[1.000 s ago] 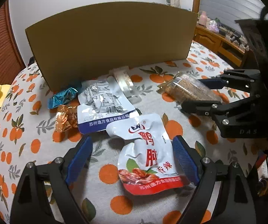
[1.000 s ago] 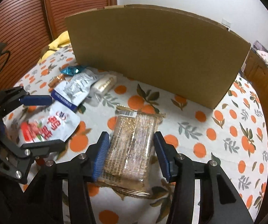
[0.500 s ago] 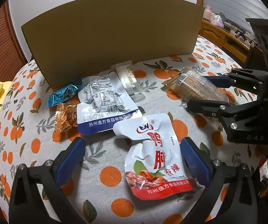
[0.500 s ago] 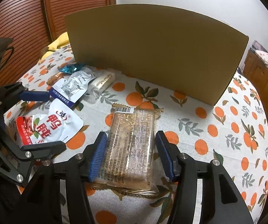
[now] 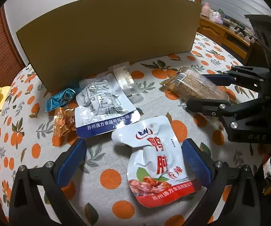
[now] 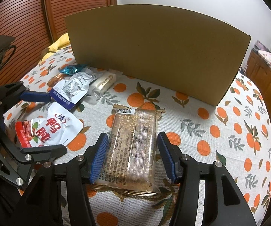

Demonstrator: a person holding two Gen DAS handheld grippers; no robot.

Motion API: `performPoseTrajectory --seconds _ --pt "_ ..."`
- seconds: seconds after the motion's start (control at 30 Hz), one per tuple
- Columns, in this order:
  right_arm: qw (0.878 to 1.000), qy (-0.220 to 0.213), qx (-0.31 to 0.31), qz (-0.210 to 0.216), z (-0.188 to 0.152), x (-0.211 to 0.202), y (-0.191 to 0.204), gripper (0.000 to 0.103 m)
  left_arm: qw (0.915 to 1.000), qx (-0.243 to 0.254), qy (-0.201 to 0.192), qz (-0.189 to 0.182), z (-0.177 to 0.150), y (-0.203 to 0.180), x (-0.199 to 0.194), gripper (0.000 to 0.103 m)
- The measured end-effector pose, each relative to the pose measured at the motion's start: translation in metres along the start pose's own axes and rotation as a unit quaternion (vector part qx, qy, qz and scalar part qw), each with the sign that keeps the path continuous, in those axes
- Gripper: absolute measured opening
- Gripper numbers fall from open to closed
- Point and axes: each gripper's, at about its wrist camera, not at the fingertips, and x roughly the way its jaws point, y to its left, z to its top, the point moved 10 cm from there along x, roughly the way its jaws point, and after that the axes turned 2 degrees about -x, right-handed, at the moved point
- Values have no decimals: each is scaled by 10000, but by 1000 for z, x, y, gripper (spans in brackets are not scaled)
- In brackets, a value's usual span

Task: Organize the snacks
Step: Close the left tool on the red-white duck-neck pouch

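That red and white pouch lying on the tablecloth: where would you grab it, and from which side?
Grip the red and white pouch across its two long side edges, near the middle, coming down from above. It lies flat and crumpled on the tablecloth, longer than wide, so the narrow width fits between the pads. The left tool already straddles it, open.

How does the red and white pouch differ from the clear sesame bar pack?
The red and white pouch is opaque, printed and crumpled; the clear sesame bar pack is see-through and flat. The pouch lies between wide-open jaws; the pack sits between narrower jaws. Both lie on the orange-print tablecloth.
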Motion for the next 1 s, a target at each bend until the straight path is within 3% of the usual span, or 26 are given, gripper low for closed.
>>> performPoseTrajectory --seconds 0.3,0.43,0.6,0.63,0.67,1.0 --pt "10000 -2 5 3 0 0 0 55 9998 96 -89 -160 -7 -12 -9 83" --pt "10000 -3 6 3 0 0 0 55 9994 175 -204 -203 -6 -16 -14 54" --pt "10000 -3 5 2 0 0 0 55 9992 167 -290 -240 -7 -13 -19 51" --pt "10000 -4 6 4 -1 0 0 55 9991 155 -310 -248 -8 -12 -22 38" --pt "10000 -4 6 4 -1 0 0 55 9989 128 -344 -280 -7 -12 -23 33" --pt "10000 -7 15 10 0 0 -1 55 9972 181 -618 -382 -3 -19 -41 24"
